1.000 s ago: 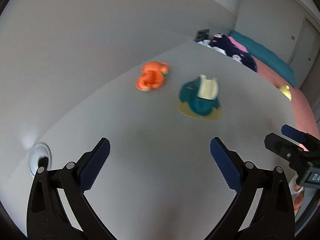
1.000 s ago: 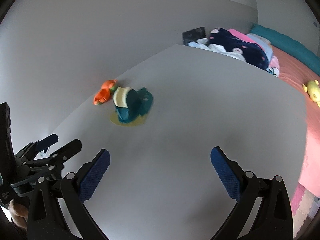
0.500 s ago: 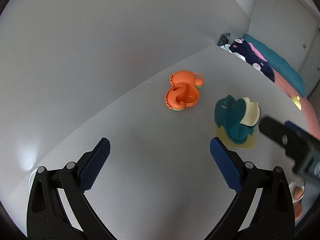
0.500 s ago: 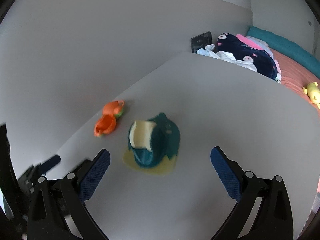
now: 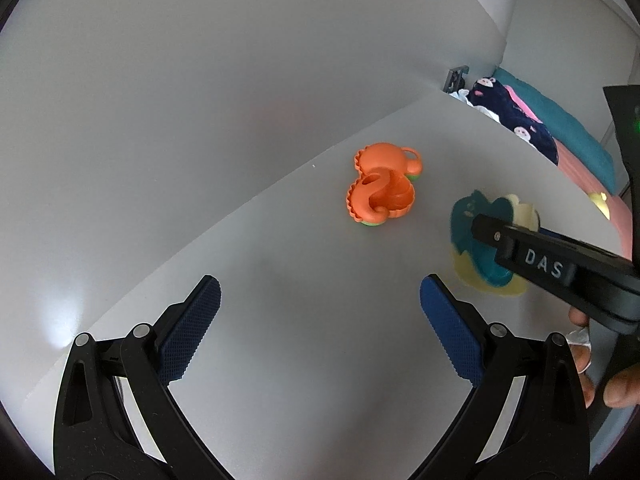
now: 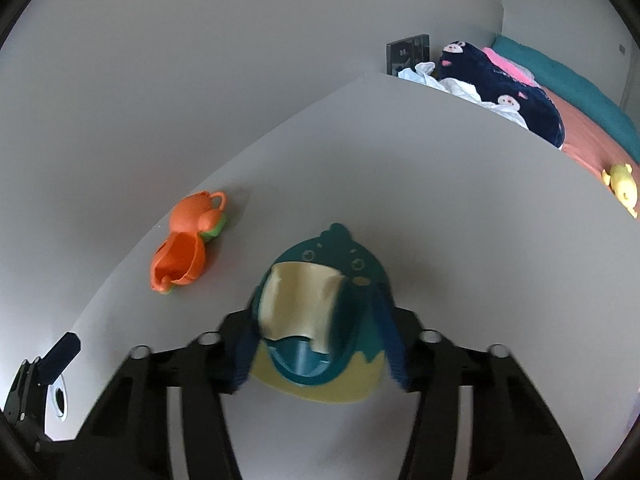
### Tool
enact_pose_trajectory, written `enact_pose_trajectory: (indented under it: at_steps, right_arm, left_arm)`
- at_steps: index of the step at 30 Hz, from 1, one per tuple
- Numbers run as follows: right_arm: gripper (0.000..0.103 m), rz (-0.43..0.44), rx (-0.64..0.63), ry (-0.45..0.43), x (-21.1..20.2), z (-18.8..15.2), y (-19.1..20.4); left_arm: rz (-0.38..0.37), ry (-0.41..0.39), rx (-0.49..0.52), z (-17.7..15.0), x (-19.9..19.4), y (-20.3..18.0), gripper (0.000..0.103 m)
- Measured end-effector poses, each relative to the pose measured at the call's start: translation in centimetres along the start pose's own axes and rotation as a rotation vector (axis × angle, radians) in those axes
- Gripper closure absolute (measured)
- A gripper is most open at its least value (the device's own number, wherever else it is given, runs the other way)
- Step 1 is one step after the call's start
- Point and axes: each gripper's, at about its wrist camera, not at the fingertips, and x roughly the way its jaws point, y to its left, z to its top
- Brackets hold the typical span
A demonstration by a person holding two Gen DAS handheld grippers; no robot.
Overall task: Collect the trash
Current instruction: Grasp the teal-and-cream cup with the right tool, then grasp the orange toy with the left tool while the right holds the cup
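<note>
A teal and cream dinosaur-shaped toy [image 6: 320,308] stands on the white table [image 6: 460,220]. My right gripper [image 6: 318,344] straddles it, and its blue pads are closing onto the toy's two sides and touch them. In the left wrist view the same toy [image 5: 474,256] is partly hidden behind a finger [image 5: 528,258] of the right gripper. An orange shell-shaped toy [image 5: 380,194] lies open nearer the wall, also seen as the orange toy [image 6: 186,250]. My left gripper [image 5: 320,320] hangs open over bare table, short of the orange toy, holding nothing.
Beyond the table's far edge is a bed [image 6: 592,128] with dark patterned clothing [image 6: 512,92], white cloth and a yellow toy [image 6: 622,186]. A grey wall [image 5: 200,80] runs along the table's left side. A round cable hole [image 6: 60,398] sits in the table's near left corner.
The right gripper moved forward over the teal toy and its jaws narrowed from wide open to around the toy. The left gripper shifted early toward the orange toy, then held still.
</note>
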Motion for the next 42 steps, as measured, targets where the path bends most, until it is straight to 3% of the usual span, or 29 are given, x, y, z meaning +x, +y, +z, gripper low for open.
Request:
enact_pose_trajectory:
  at_steps: [3,13,19,21,24,26,29,35,42]
  right_arm:
    - [0.066,0.013,0.002,-0.007,-0.4,0.3,-0.6]
    - [0.066,0.029,-0.010,-0.065,-2.6,1.9,-3.2]
    - [0.066,0.032,-0.021,-0.078,-2.5,2.3,-4.2]
    - [0.066,0.034,-0.023,-0.080,-2.4,2.5,-4.5]
    - [0.066,0.040,-0.022,-0.078,-2.2,2.5,-4.8]
    - [0.066,0.045,-0.019,-0.076,-2.3,2.4,-4.9]
    - [0.066,0.045,-0.019,-0.080,-2.5,2.3,-5.3]
    - [0.066,0.056,0.011,-0.086,-3.3,2.0,-6.6]
    - [0.066,0.056,0.049,-0.092,-5.2,1.0,-9.0]
  left_arm:
    - [0.002,0.007,0.007,0.3,0.5,-0.7,0.006]
    - [-0.012,-0.015,0.050,2.9,1.8,-3.9,0.006]
    - [0.003,0.013,0.085,4.8,5.0,-5.6,0.006]
    - [0.008,0.012,0.087,5.1,5.5,-5.8,0.010]
    - [-0.003,0.017,0.067,5.8,6.3,-5.9,0.024]
    - [-0.002,0.023,0.070,5.9,6.8,-6.1,0.044]
    - [0.038,0.023,0.092,5.7,7.1,-6.3,0.059]
    - [0.054,0.024,0.071,5.4,6.7,-6.3,0.060]
    - [-0.001,0.029,0.058,4.2,5.0,-7.0,0.060]
